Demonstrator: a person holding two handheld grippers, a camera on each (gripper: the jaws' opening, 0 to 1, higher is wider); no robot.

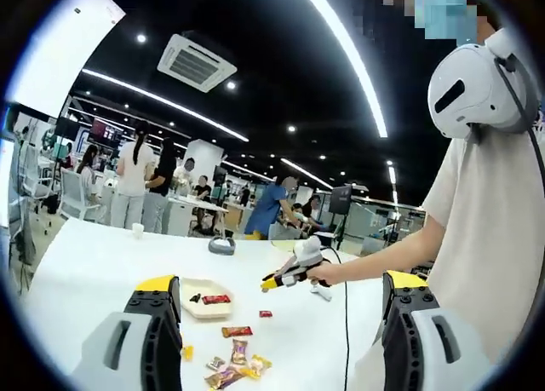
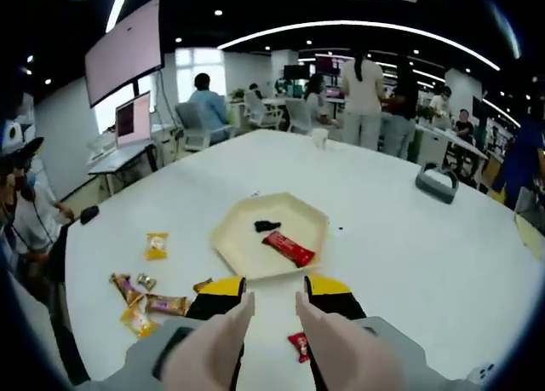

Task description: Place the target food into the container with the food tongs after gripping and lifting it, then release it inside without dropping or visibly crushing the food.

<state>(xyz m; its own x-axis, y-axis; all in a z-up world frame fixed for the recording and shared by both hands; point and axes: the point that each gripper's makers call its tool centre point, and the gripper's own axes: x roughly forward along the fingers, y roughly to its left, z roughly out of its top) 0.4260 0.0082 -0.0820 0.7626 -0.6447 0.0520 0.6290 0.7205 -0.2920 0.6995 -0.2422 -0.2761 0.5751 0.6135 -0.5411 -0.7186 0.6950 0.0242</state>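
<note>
A cream hexagonal tray [image 2: 226,238] sits on the white table and holds a red wrapped snack [image 2: 288,248] and a small black piece [image 2: 266,226]. My right gripper [image 2: 274,290] hovers just short of the tray's near rim, open, with nothing between its jaws. A small red snack [image 2: 298,344] lies on the table under them. In the left gripper view the same tray [image 1: 189,287] lies ahead, with the right gripper [image 1: 289,276] held in a person's hand beyond it. My left gripper [image 1: 281,282] is wide open above the table, holding nothing.
Several loose snack wrappers [image 2: 145,301] and a yellow packet [image 2: 156,244] lie left of the tray. A grey object [image 2: 438,185] and a white cup [image 2: 319,137] stand farther back. A person [image 1: 485,238] stands close on the right, a cable [image 1: 345,323] trailing across the table. People stand behind.
</note>
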